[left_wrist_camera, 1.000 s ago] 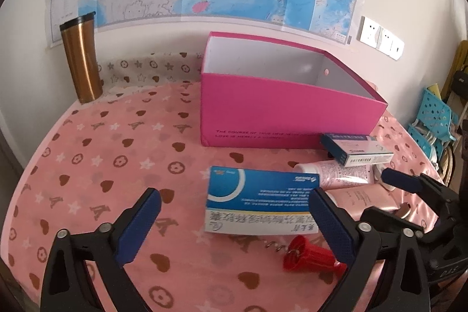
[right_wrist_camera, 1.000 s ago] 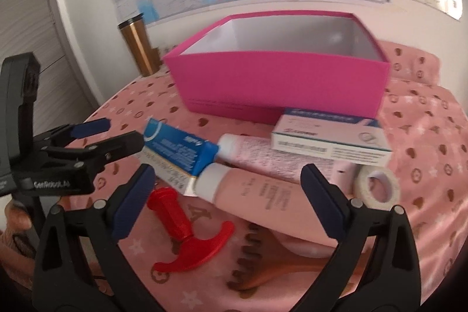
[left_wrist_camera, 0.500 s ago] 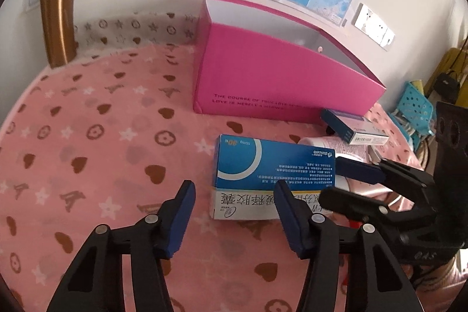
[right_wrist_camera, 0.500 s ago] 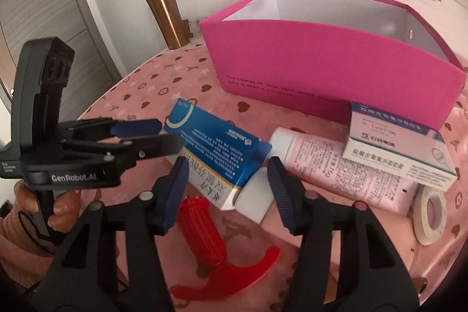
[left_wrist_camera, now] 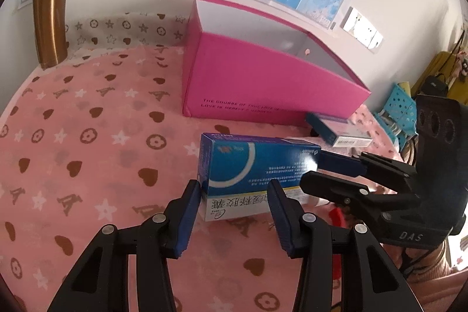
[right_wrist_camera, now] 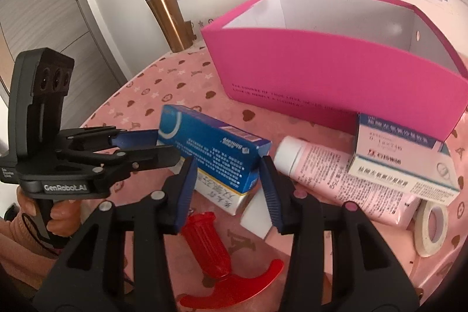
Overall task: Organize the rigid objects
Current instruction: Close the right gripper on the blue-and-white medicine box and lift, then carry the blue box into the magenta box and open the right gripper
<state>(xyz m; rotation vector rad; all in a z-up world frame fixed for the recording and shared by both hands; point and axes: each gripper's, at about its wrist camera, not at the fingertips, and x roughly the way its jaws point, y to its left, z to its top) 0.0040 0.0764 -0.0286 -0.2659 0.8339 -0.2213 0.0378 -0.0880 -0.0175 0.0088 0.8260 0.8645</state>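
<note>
A blue and white medicine box (left_wrist_camera: 254, 174) lies on the pink tablecloth in front of the open pink box (left_wrist_camera: 263, 84). My left gripper (left_wrist_camera: 234, 195) straddles the box's left end, jaws partly closed, pads near its sides; the box also shows in the right wrist view (right_wrist_camera: 216, 151). My right gripper (right_wrist_camera: 226, 174) straddles its other end, jaws narrowed around it. Contact is not clear on either side. The pink box (right_wrist_camera: 336, 72) stands behind.
A red corkscrew (right_wrist_camera: 216, 247), a pink tube (right_wrist_camera: 336, 177), a second white and blue carton (right_wrist_camera: 403, 163) and a tape roll (right_wrist_camera: 433, 227) lie at the right. A copper tumbler (left_wrist_camera: 49, 19) stands at the back left by the wall.
Both grippers have moved in onto the blue medicine box from opposite ends and their jaws have narrowed from wide open to about the box's width.
</note>
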